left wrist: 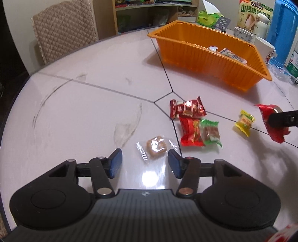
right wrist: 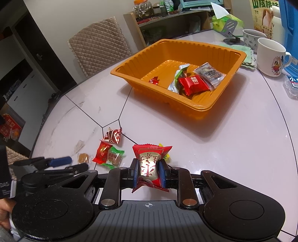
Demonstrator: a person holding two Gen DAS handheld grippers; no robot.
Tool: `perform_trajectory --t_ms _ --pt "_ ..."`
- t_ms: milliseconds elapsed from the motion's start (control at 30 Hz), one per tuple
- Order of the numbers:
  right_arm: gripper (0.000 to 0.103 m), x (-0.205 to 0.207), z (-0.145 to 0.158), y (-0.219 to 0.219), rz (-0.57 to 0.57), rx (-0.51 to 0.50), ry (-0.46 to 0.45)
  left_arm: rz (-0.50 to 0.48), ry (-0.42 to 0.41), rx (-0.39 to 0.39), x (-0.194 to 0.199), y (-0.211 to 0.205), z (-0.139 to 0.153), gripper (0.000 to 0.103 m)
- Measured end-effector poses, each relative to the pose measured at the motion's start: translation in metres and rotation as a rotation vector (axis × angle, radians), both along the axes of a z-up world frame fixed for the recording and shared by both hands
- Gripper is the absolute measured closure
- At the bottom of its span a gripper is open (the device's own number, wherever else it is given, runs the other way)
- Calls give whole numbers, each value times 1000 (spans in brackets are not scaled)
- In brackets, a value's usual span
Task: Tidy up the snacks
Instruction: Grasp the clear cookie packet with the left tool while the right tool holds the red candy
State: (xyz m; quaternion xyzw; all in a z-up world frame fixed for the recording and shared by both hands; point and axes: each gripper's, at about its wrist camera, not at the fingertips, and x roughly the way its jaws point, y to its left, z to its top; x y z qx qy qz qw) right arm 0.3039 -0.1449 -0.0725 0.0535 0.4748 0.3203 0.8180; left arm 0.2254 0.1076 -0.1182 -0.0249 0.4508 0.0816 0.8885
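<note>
My left gripper [left wrist: 145,162] is open, low over the table, with a clear-wrapped brown candy [left wrist: 156,147] just ahead of its jaws. Beyond lie a dark red snack [left wrist: 187,108], a red packet [left wrist: 190,133], a green-wrapped snack [left wrist: 211,133] and a yellow candy [left wrist: 244,122]. My right gripper [right wrist: 149,174] is shut on a red and gold snack packet [right wrist: 150,165], held above the table; it also shows in the left wrist view [left wrist: 272,122]. The orange tray [right wrist: 219,55] holds several snacks, among them a red packet [right wrist: 193,84].
White mugs [right wrist: 270,55], a blue jug [left wrist: 281,31], a tissue pack [right wrist: 225,20] and a snack box [left wrist: 253,14] stand behind the tray. A padded chair [left wrist: 65,28] and a shelf [right wrist: 167,20] stand past the round table's far edge.
</note>
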Motion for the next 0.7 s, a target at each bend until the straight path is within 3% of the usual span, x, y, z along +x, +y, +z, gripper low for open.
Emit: perform_trajectory --t_ms 267,467,700 --pt "80 3 -1 -4 -21 -1 3 -43 -21 -9 21 8 2 54" --pt "80 7 -2 -7 -30 -3 4 -52 -13 -38 29 11 0 82" --pt "80 9 -2 -8 -32 -1 5 -29 -5 -46 28 12 1 84"
